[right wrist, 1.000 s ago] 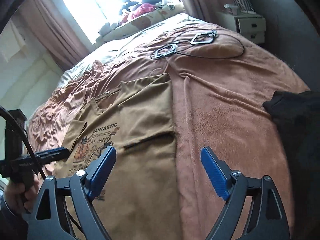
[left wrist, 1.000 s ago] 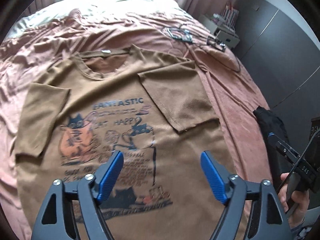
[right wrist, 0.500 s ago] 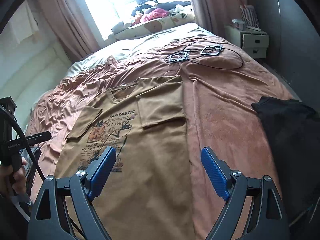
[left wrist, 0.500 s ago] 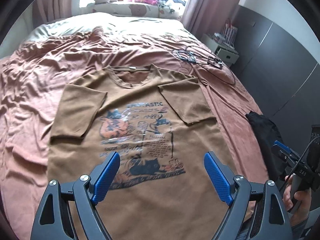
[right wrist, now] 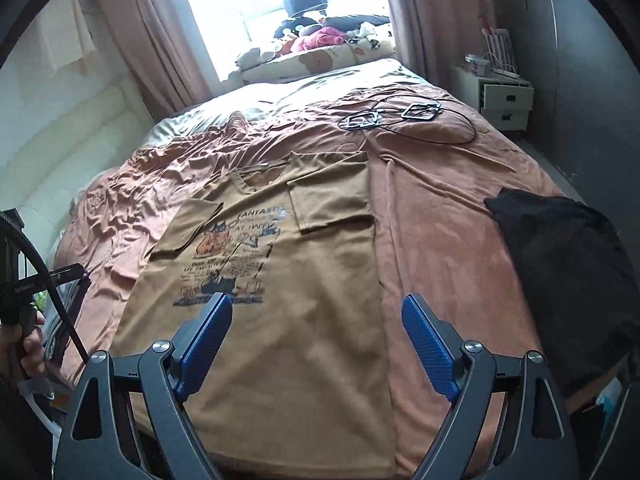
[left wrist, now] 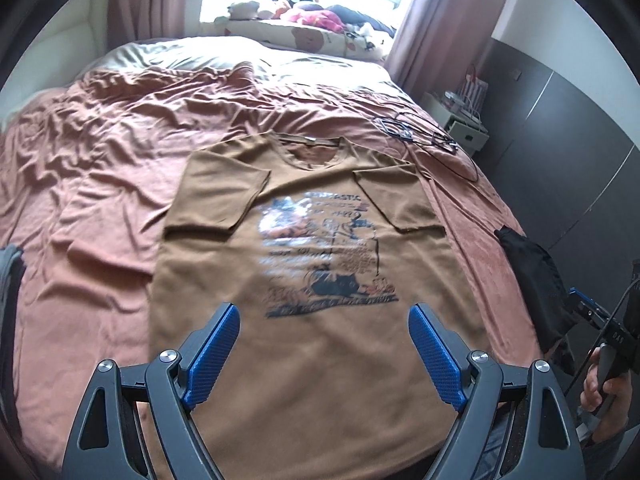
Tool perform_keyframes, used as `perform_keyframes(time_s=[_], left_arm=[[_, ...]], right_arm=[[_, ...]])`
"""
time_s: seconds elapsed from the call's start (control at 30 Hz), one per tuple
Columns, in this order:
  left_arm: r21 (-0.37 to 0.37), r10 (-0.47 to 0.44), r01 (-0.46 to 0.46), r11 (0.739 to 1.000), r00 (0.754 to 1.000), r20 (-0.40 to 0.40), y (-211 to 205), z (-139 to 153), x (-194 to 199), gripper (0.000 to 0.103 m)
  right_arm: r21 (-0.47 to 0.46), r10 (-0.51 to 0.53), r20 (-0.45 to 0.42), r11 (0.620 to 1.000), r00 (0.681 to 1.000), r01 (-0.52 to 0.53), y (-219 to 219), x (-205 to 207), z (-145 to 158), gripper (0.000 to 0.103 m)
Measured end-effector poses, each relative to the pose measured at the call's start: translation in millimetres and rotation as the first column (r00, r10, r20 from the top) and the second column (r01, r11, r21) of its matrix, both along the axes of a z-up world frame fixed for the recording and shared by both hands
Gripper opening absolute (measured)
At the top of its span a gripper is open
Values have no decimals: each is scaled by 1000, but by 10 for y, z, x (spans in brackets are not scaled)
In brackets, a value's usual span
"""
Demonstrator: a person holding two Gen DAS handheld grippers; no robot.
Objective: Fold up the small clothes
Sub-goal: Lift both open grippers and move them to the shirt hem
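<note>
A brown T-shirt [left wrist: 316, 344] with a cat print lies flat, print up, on the bed, collar towards the window. Both short sleeves are folded inwards over the chest. My left gripper [left wrist: 324, 340] hangs open above the shirt's lower half, nothing between its blue pads. My right gripper [right wrist: 316, 332] is also open, above the shirt's [right wrist: 320, 280] right edge near the hem, holding nothing. The right gripper shows at the left wrist view's right edge in a hand [left wrist: 608, 384]; the left one shows at the right wrist view's left edge in a hand [right wrist: 32, 344].
The rumpled rust-pink bedspread [left wrist: 100, 200] covers the bed. A black garment [right wrist: 560, 272] lies to the shirt's right. Black cables with frames [right wrist: 392, 116] lie further up the bed. Pillows and soft toys [left wrist: 312, 20] sit by the window, a white nightstand [right wrist: 500, 96] at right.
Both grippers have pulled back and risen away from the shirt, so the whole shirt and more of the bed now show. Both stay open and empty.
</note>
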State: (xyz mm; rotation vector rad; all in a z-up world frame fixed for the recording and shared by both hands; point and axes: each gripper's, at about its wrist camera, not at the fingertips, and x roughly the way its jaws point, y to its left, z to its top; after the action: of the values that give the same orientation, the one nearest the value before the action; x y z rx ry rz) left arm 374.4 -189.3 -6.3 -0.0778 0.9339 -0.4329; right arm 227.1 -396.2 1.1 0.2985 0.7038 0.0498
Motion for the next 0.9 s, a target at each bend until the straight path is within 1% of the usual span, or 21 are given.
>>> perform_keyframes(time_s=[0.2,0.5,0.7,0.9], left_arm=[[-21,42,-42,999,999,18,429,53,-379,88],[-36,85,-84,996,995,46,915,89,-942,88],[-69,123,-120,990,991,45,1222,5,-1336,88],[-85,150,-147,985,988,23,1483,-189,-1545,88]], right_arm=[[17,30,26,999,999,-31,23,-386,55,86],[31,29,53,999,998,-31,-65,-1024,39,86],[54,24,70,998,997,-27,-139,-1393,-16,86],[97,11,68,995,998,-18,-244,-1635,-154,86]])
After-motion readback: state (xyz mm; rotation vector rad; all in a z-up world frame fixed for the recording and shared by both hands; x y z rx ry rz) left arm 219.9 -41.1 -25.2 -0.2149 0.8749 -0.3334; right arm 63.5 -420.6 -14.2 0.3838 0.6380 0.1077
